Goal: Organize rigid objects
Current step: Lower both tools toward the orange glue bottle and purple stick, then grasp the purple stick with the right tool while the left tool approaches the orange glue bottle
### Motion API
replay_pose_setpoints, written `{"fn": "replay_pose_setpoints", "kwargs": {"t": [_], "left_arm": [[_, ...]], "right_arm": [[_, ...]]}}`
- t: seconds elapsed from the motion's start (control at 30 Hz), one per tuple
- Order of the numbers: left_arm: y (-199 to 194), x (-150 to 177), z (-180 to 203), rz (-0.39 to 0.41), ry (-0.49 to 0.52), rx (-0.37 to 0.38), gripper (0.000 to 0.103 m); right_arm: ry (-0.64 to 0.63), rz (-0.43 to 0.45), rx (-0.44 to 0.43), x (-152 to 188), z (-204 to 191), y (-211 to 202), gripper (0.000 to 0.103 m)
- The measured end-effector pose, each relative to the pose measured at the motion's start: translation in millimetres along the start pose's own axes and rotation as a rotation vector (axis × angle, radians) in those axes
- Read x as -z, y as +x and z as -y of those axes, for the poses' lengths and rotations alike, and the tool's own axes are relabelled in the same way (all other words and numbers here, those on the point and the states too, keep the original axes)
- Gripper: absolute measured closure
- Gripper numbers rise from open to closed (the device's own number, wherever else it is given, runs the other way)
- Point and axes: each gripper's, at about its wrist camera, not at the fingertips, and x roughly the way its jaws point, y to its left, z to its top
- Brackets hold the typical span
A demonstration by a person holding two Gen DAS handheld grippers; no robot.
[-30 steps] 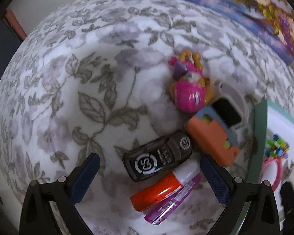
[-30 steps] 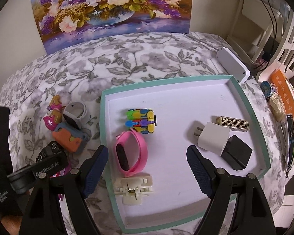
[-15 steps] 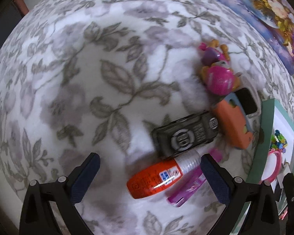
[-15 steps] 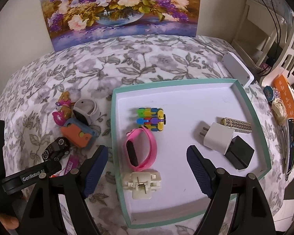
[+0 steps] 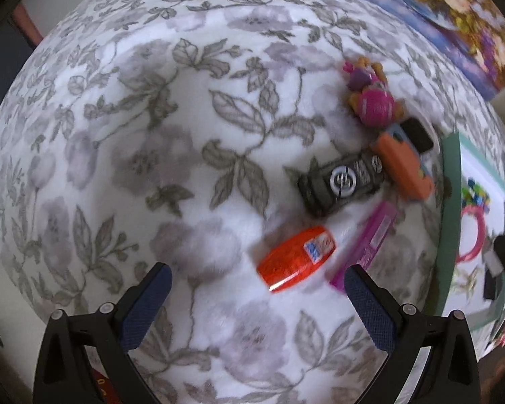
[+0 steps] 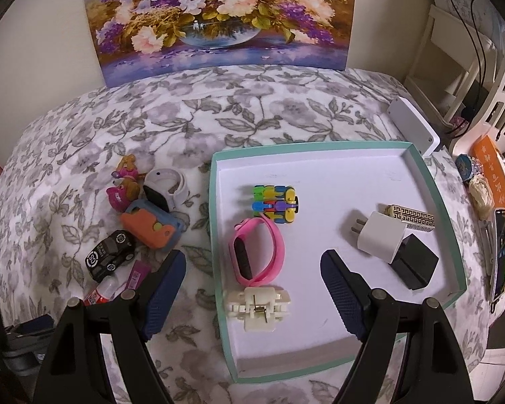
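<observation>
A teal-rimmed white tray (image 6: 215, 235) lies on the floral cover. It holds a colourful block toy (image 6: 274, 203), a pink wristband (image 6: 257, 252), a cream clip (image 6: 257, 306), a white charger (image 6: 378, 235), a black cube (image 6: 414, 262) and a gold patterned bar (image 6: 410, 219). Left of the tray sit a black toy car (image 5: 341, 183), an orange case (image 5: 404, 165), a pink figure (image 5: 373, 99), a red glue bottle (image 5: 296, 257) and a magenta pen (image 5: 370, 242). My left gripper (image 5: 256, 303) is open just short of the glue bottle. My right gripper (image 6: 252, 282) hangs open over the tray's near left part.
A flower painting (image 6: 219, 17) leans on the wall behind. A white box (image 6: 415, 128) lies beyond the tray's far right corner. To the right, a side surface carries an orange book (image 6: 491, 175) and small clutter. The cover curves down at its left edge (image 5: 17, 202).
The left gripper has drawn back and swung left, so the loose items now sit farther off to its right. The right gripper rose slightly. Both stayed open, and no object moved.
</observation>
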Motion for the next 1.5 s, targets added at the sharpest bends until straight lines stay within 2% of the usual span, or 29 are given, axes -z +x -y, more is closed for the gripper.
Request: {"fn": "replay_pose_setpoints", "kwargs": {"t": [0.23, 0.43, 0.57, 0.77, 0.9, 1.03, 1.23, 1.5], "left_arm": [[23.9, 3.5, -21.4, -0.029, -0.049, -0.045, 0.000], [18.6, -6.2, -62.2, 0.027, -0.139, -0.078, 0.000], [12.8, -9.2, -86.4, 0.039, -0.177, -0.051, 0.000], [-12.1, -14.1, -98.2, 0.084, -0.171, -0.029, 0.000], [-27.3, -8.4, -115.4, 0.072, -0.206, -0.028, 0.000], [-25.2, -4.9, -140.4, 0.057, -0.240, -0.005, 0.000], [-11.0, -1.9, -164.3, 0.025, -0.292, 0.040, 0.000], [-23.8, 4.7, -184.9, 0.030, -0.316, 0.069, 0.000]], "right_arm": [[-0.007, -0.008, 0.003, 1.5, -0.3, 1.2, 0.020], [-0.025, -0.010, 0.001, 2.0, -5.2, 1.5, 0.020], [-0.055, 0.000, -0.024, 2.3, -13.7, 0.2, 0.020], [-0.155, 0.007, -0.092, 8.7, -38.6, -0.2, 0.020], [-0.254, -0.009, -0.100, 19.4, -60.0, 7.5, 0.020], [-0.341, -0.033, -0.106, 30.0, -78.9, 16.2, 0.020], [-0.433, -0.092, -0.080, 47.8, -91.5, 35.9, 0.020], [-0.530, -0.138, -0.100, 65.4, -98.8, 48.6, 0.020]]}}
